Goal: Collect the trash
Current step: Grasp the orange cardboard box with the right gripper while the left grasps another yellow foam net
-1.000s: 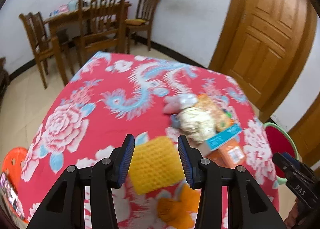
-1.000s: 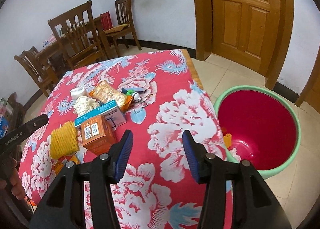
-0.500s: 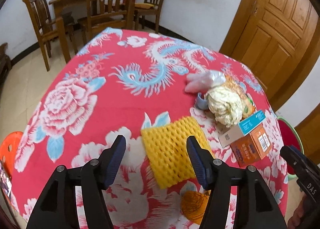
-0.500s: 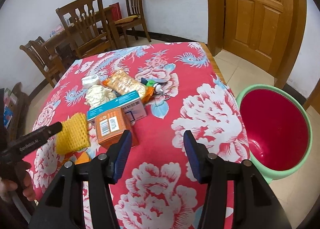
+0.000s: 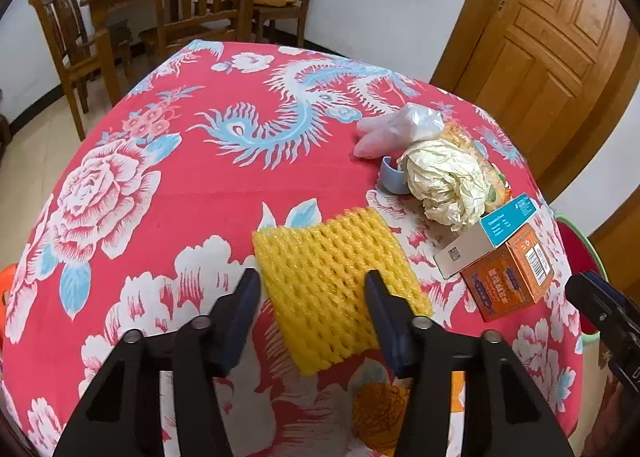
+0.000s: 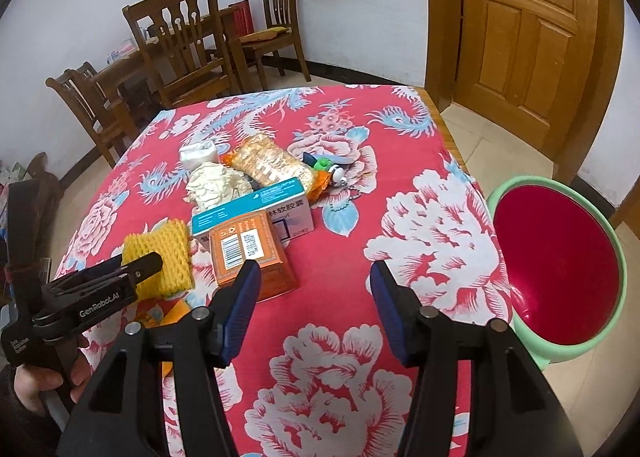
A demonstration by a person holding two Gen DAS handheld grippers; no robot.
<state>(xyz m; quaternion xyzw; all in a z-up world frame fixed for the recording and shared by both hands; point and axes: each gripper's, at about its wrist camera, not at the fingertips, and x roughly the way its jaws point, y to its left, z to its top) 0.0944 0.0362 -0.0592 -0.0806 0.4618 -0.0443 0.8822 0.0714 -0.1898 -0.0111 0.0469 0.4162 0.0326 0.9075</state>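
While left claw (image 5: 312, 297) closes, yellow foam net (image 5: 336, 285) lies between jaws.

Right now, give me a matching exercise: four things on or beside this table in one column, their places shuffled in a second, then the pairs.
Things:
1. yellow foam fruit net
2. orange carton
3. red basin
4. crumpled paper ball

Places:
A. on the floor beside the table
B. between the left gripper's fingers
C. against the blue-and-white medicine box, nearest the right gripper
D. next to the small blue cap

Pairs: 1-B, 2-C, 3-A, 4-D
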